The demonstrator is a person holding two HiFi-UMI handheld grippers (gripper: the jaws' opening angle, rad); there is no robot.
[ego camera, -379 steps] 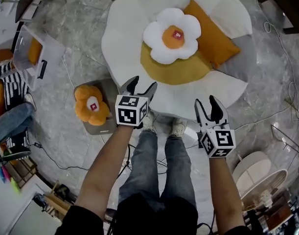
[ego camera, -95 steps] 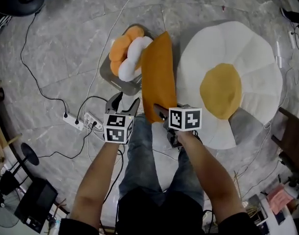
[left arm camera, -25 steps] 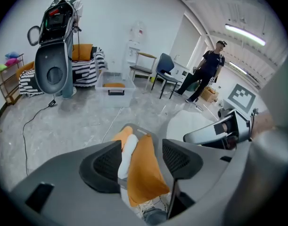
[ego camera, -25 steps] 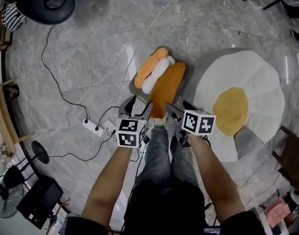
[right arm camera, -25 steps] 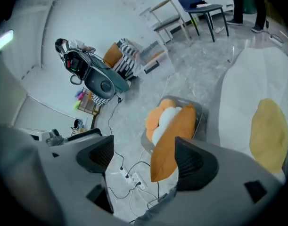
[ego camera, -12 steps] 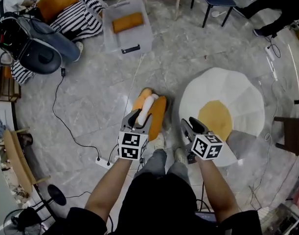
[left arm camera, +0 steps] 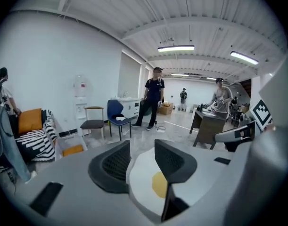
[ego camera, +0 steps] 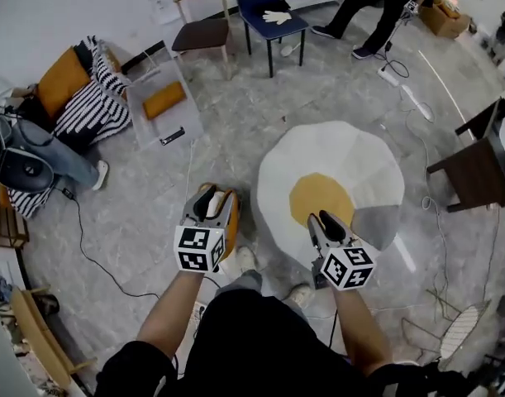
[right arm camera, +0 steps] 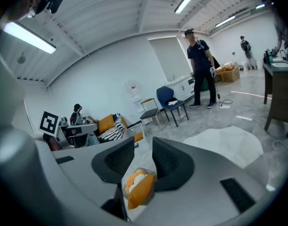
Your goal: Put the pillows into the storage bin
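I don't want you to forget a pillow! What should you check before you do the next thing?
1. Left gripper empty: ok. Its fingers have just been closing, with nothing between them.
2. Right gripper empty: ok. Its fingers have just been closing too, with nothing between them.
3. Pillows inside the storage bin: ok, packed on edge.
4. Fried-egg cushion free of pillows: ok.
5. Orange pillow in the far clear bin part of this job: cannot tell.

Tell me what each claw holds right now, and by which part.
Nothing. The left claw and right claw have just been closing, with nothing between their jaws; the pillows sit below, untouched.
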